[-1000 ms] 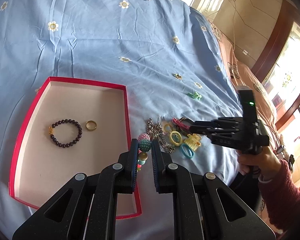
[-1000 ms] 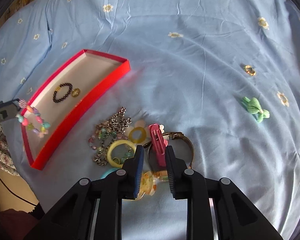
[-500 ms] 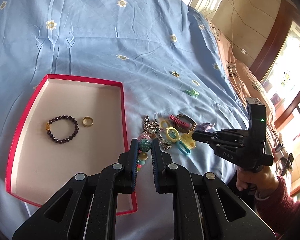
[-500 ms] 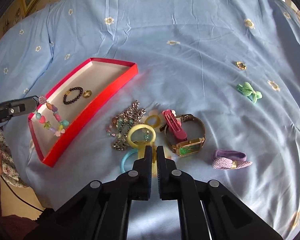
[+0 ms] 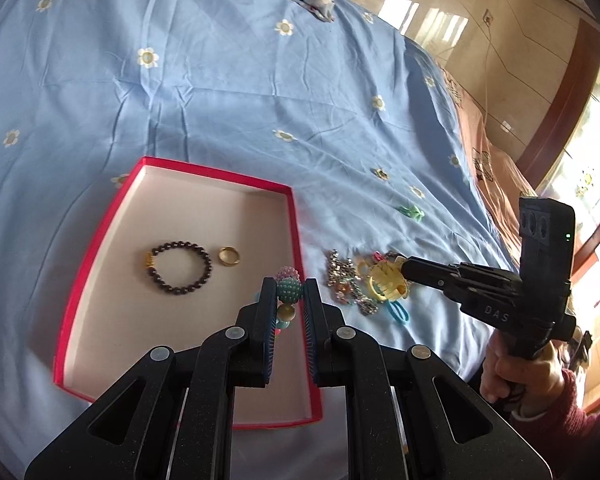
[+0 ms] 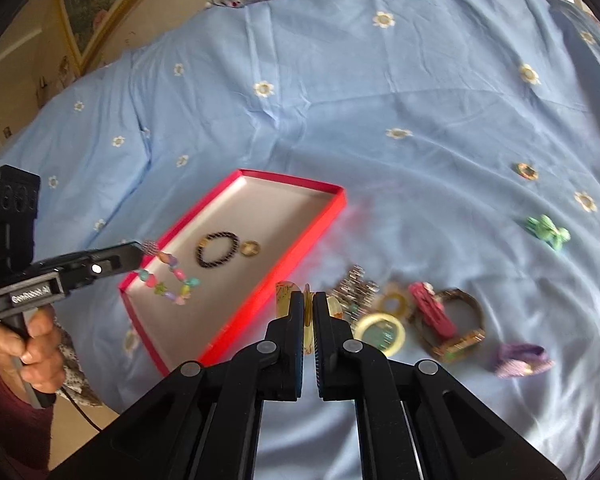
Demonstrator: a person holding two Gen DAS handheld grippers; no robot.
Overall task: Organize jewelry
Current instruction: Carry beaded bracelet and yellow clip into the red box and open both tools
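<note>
- Over the red box (image 5: 100,248), the left gripper (image 5: 287,292) is held nearly closed on a beaded bracelet (image 6: 168,280); the strand is seen dangling above the box floor.
- Inside the box, a dark bead bracelet (image 5: 179,266) and a gold ring (image 5: 229,256) are laid just beside each other.
- Beside the box's right wall, the right gripper (image 6: 308,304) is clamped almost shut on a yellow hair claw (image 5: 386,282), lifted above the pile (image 6: 404,312).
- On the blue sheet (image 6: 380,100), a watch (image 6: 456,332), pink clip (image 6: 430,310), purple tie (image 6: 520,360) and green bow (image 6: 548,232) are noted.

Left gripper (image 5: 287,292) and right gripper (image 6: 308,306), each clamped on something
</note>
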